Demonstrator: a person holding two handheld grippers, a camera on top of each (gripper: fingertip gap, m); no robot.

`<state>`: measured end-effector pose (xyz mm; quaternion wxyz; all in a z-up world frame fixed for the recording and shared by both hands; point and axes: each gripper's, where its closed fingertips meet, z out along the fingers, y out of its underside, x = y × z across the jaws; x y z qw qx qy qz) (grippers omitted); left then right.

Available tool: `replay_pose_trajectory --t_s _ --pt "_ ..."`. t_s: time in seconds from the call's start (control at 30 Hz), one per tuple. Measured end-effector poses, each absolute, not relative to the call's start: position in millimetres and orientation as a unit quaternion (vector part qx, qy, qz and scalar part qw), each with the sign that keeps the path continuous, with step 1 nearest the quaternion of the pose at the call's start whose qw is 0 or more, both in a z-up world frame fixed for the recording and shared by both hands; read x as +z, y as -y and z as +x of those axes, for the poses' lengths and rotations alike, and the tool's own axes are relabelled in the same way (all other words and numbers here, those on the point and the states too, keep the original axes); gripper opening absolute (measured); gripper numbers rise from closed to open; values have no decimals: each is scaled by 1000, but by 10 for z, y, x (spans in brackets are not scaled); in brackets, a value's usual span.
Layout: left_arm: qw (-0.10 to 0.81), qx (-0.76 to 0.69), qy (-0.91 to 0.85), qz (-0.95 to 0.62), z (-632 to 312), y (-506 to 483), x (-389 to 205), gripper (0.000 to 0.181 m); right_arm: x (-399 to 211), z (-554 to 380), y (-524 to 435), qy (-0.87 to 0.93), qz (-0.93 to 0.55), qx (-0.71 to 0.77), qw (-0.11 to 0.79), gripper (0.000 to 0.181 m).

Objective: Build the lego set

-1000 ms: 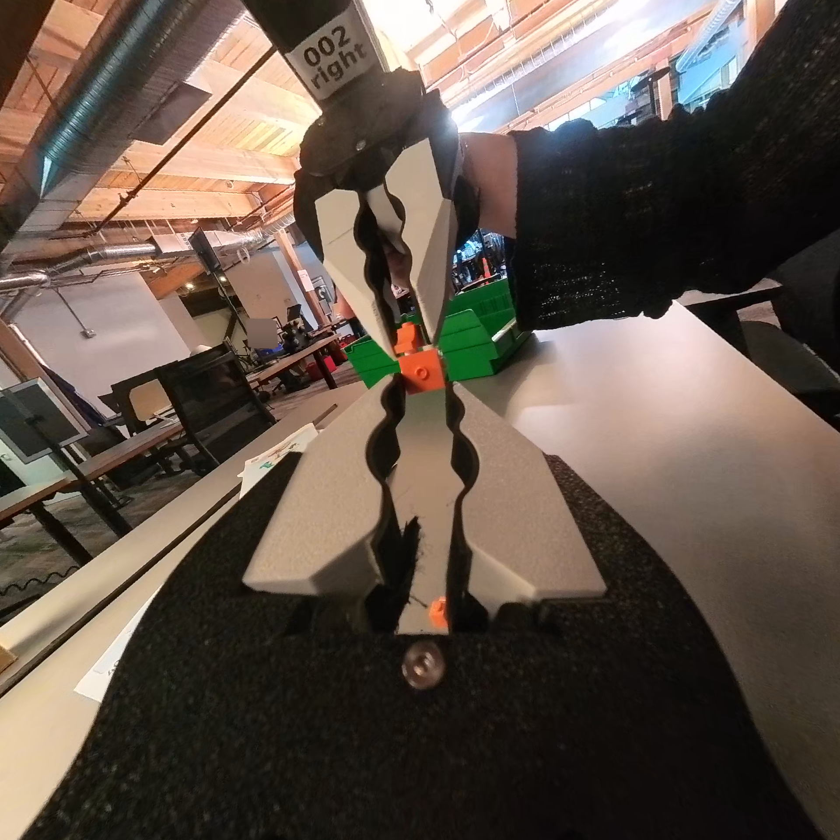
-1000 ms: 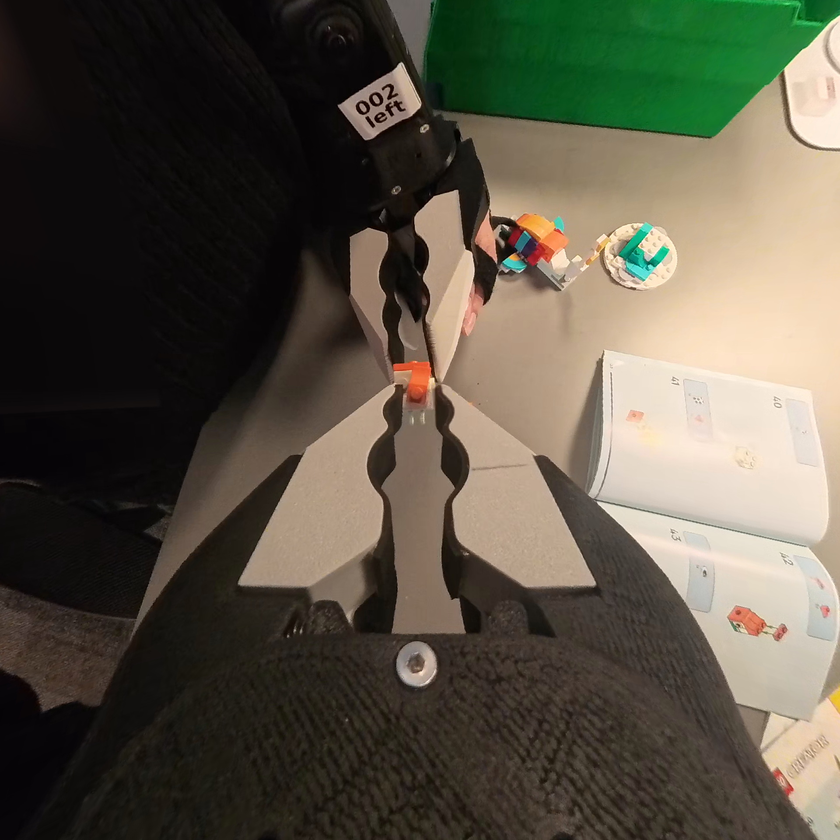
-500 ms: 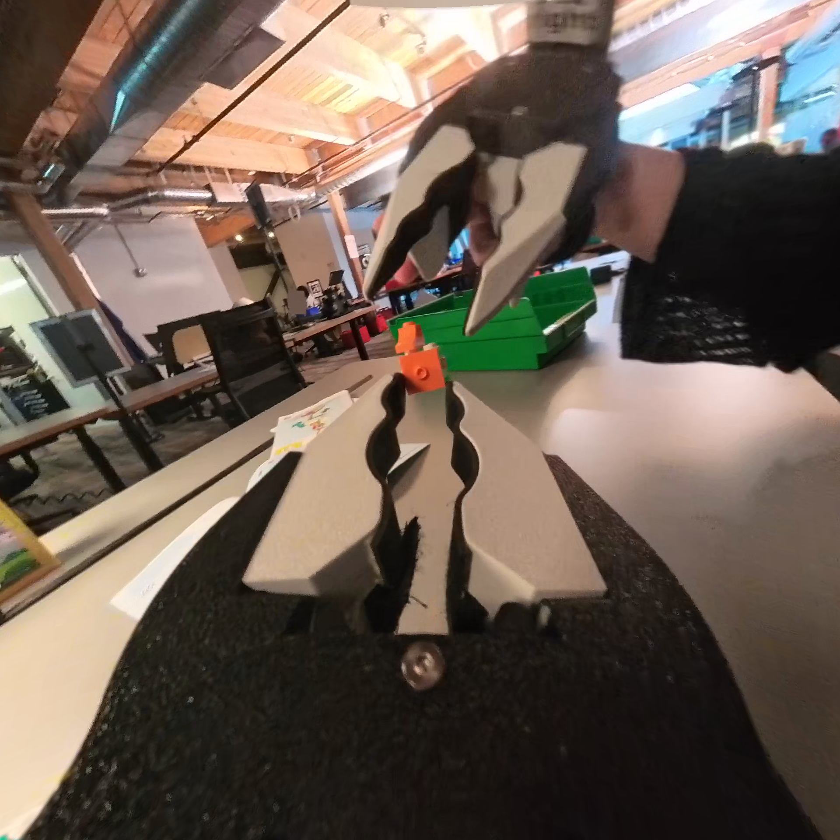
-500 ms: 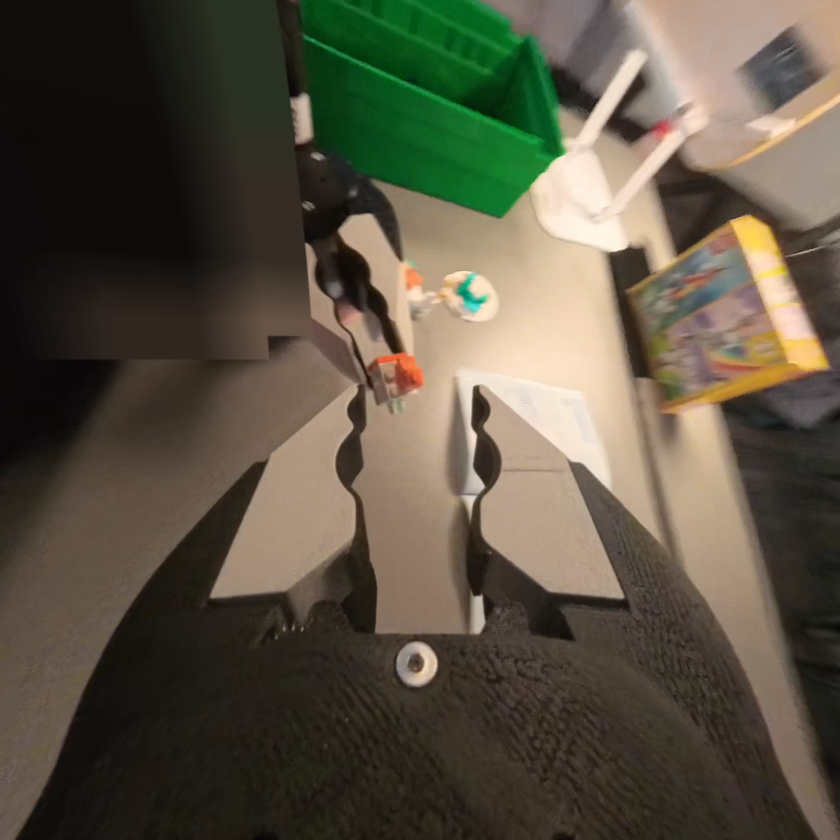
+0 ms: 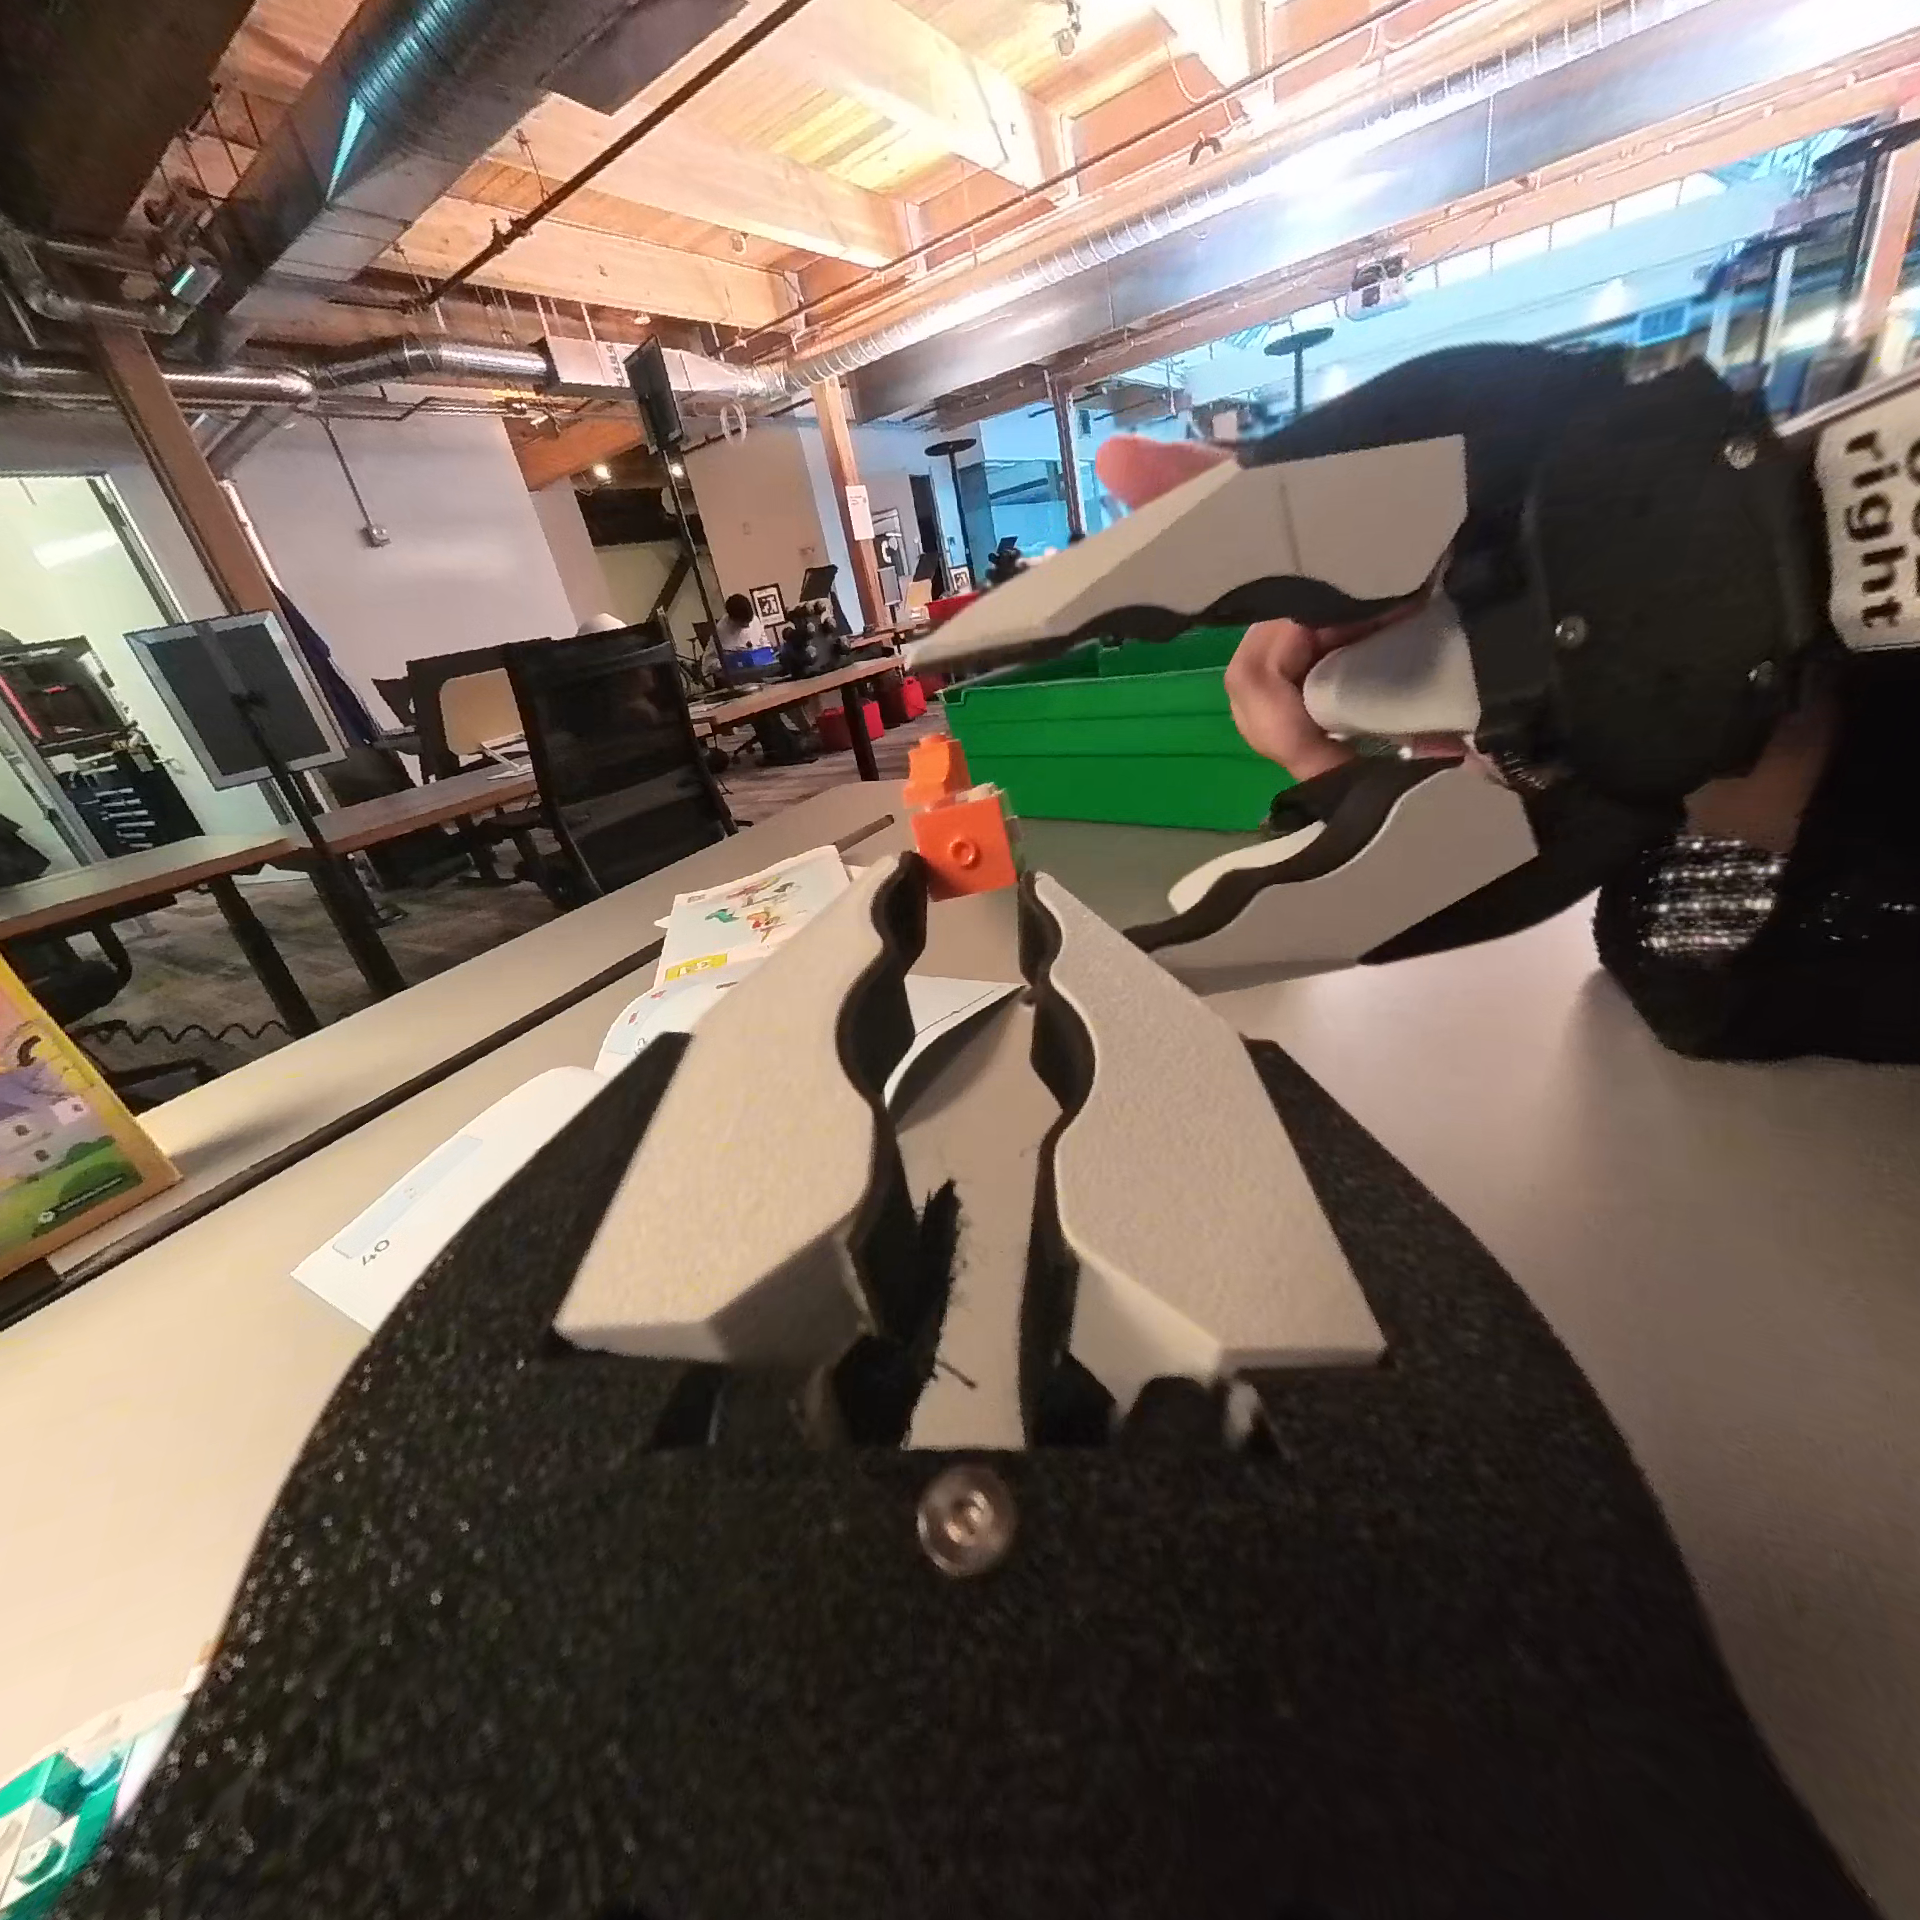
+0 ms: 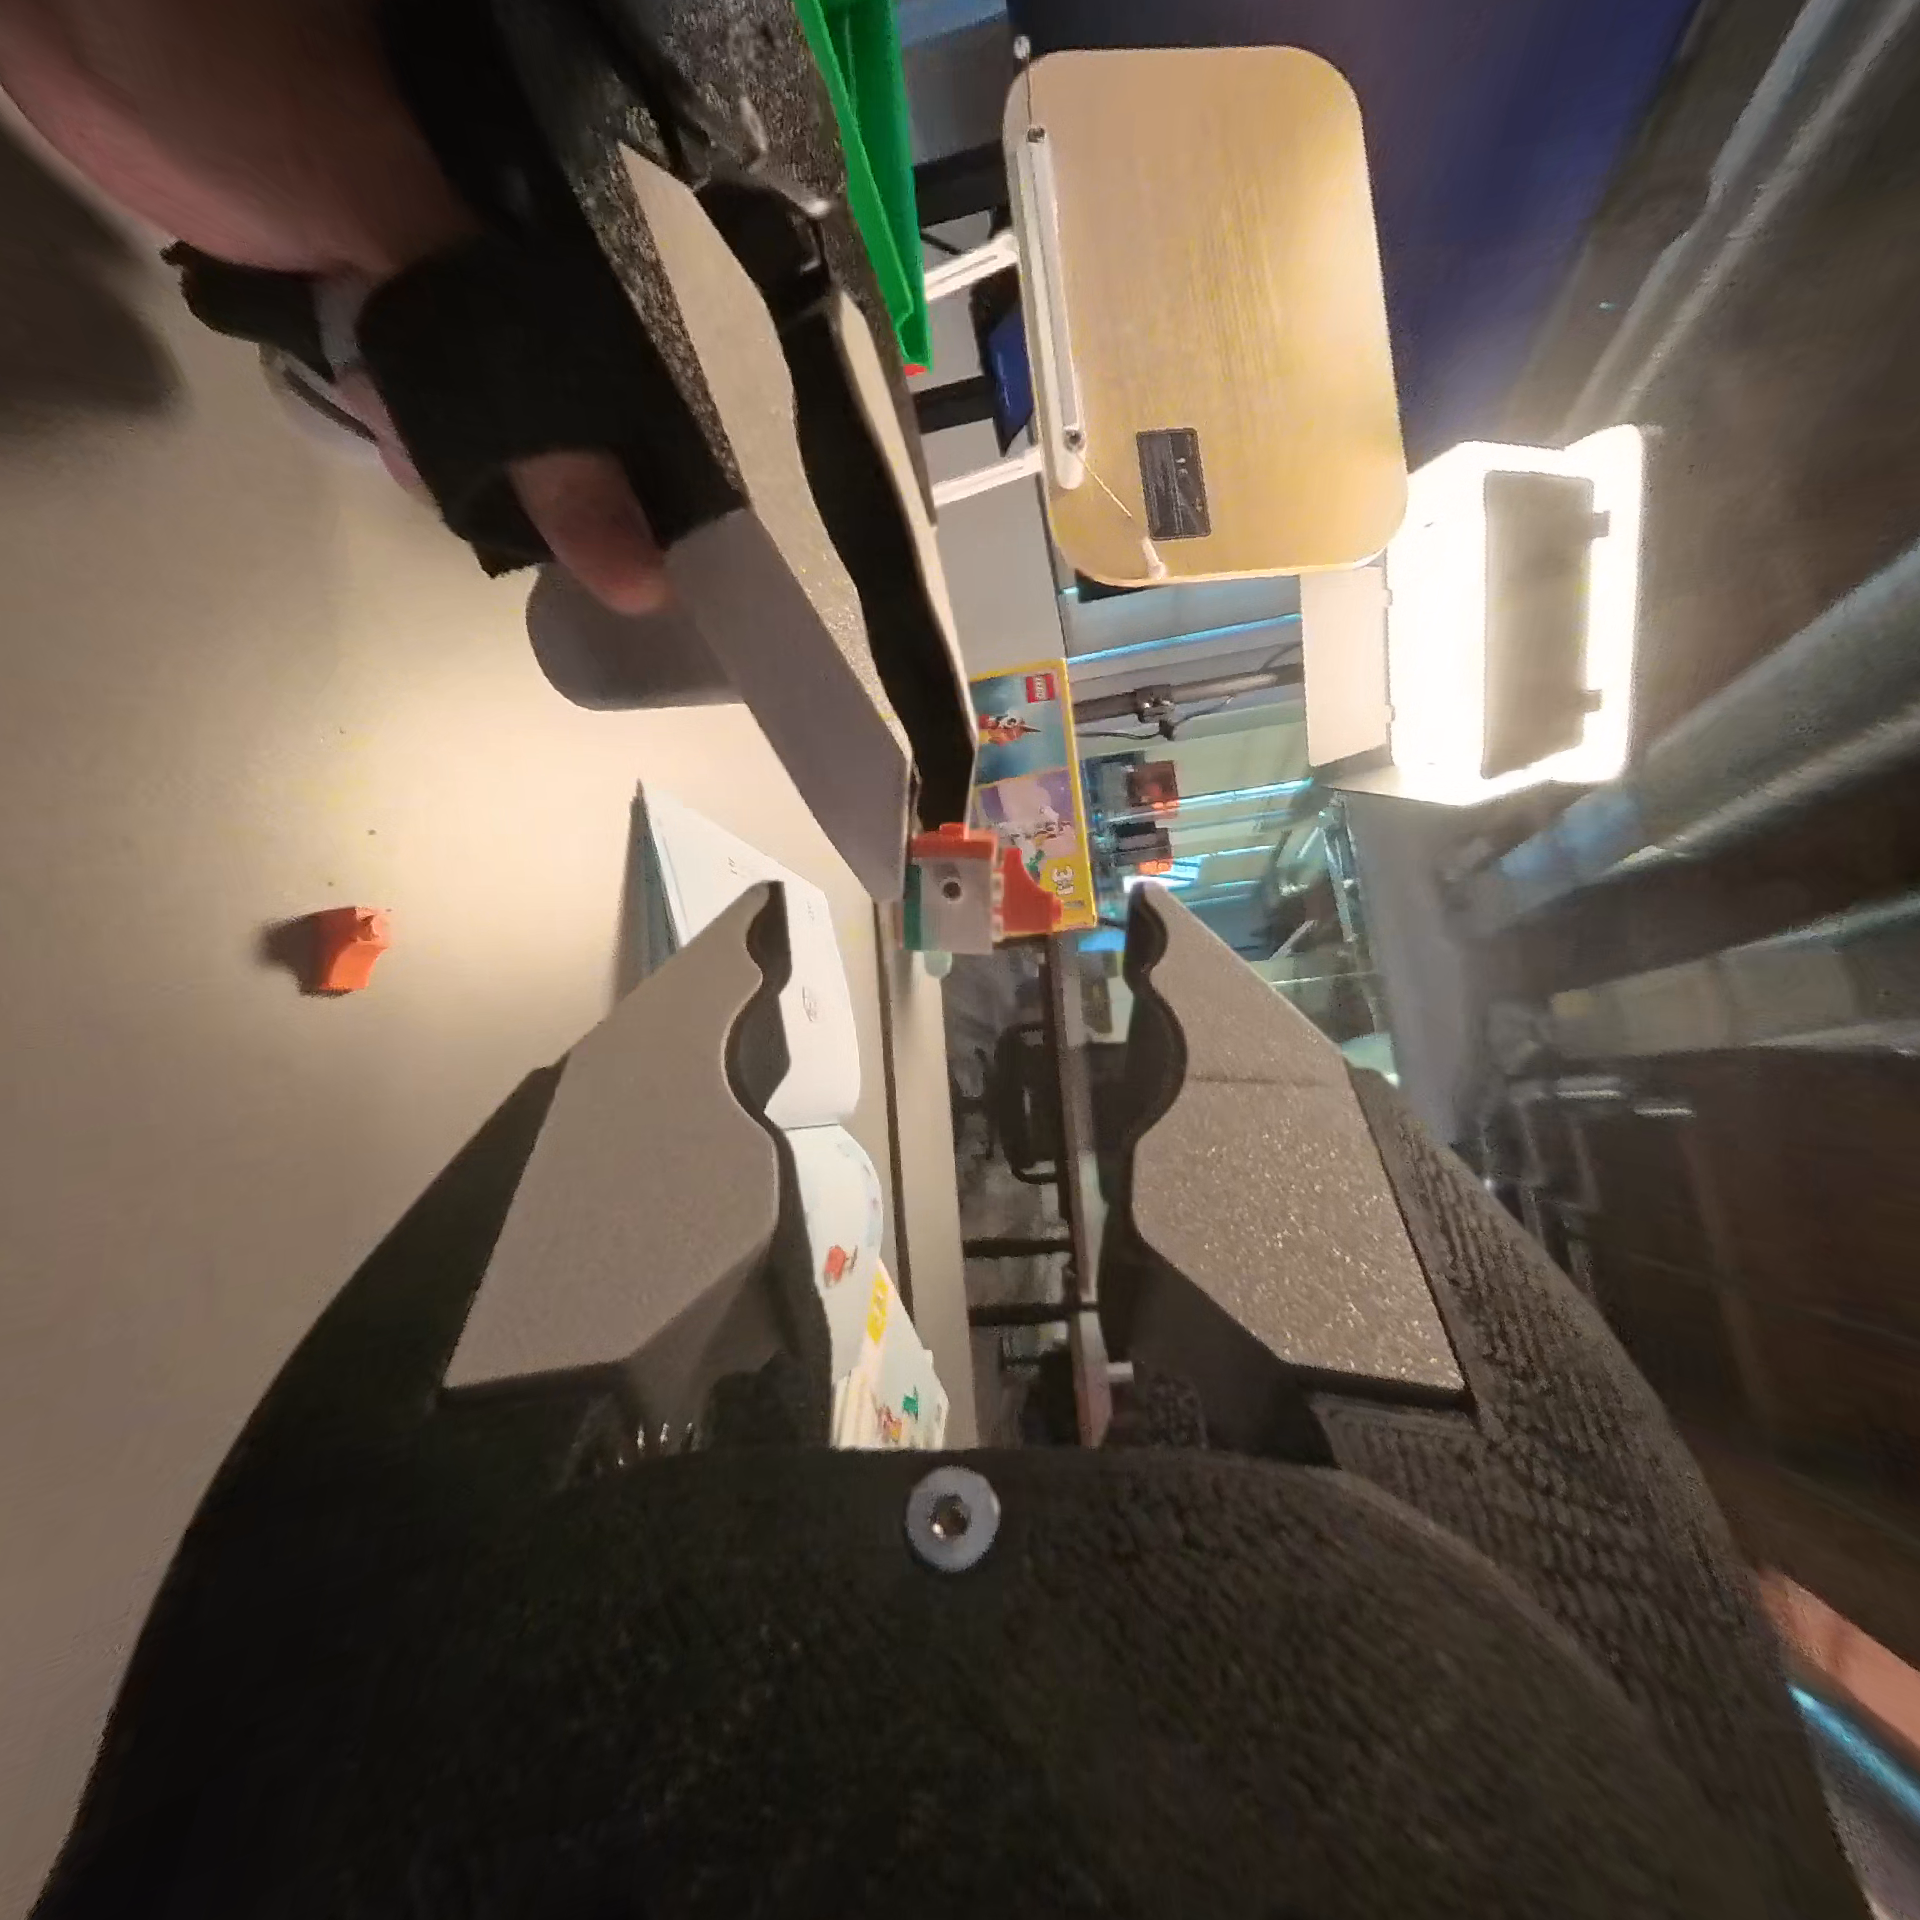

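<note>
Left gripper (image 5: 971,883) clenched on a small brick assembly (image 5: 961,850), pinched at the very fingertips: orange block with a stud on its near face, a smaller orange piece stacked on top, held just above the grey table (image 5: 1558,1195). From the right wrist view the same assembly (image 6: 961,906) shows a grey studded face, an orange cap, an orange wedge on one side and a green-and-white edge on the other, gripped at the tip of the left gripper's finger (image 6: 821,717). Right gripper (image 6: 951,914) released, jaws spread wide with nothing between them, its fingertips flanking the assembly without touching it. In the left wrist view the right gripper (image 5: 1039,800) lies on its side to the right of the assembly, one finger above the other, held by a hand (image 5: 1288,696) in a black sleeve (image 5: 1766,956). One loose orange piece (image 6: 338,948) sits alone on the table, apart from both grippers. An open instruction booklet (image 5: 727,935) lies on the table beneath and to the left of the left gripper. Green bin (image 5: 1101,748) stands behind on the table. Yellow-edged set box (image 5: 52,1153) stands at the far left edge.
</note>
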<state>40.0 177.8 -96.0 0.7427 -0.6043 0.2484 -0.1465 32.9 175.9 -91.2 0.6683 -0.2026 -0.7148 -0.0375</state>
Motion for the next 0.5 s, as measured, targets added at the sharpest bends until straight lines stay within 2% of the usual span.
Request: replay_pose_trajectory --t_s 0.5 --pt "735 -155 -258 -607 446 -1767 -994 15 -1004 293 -1852 711 -210 -52 669 52"
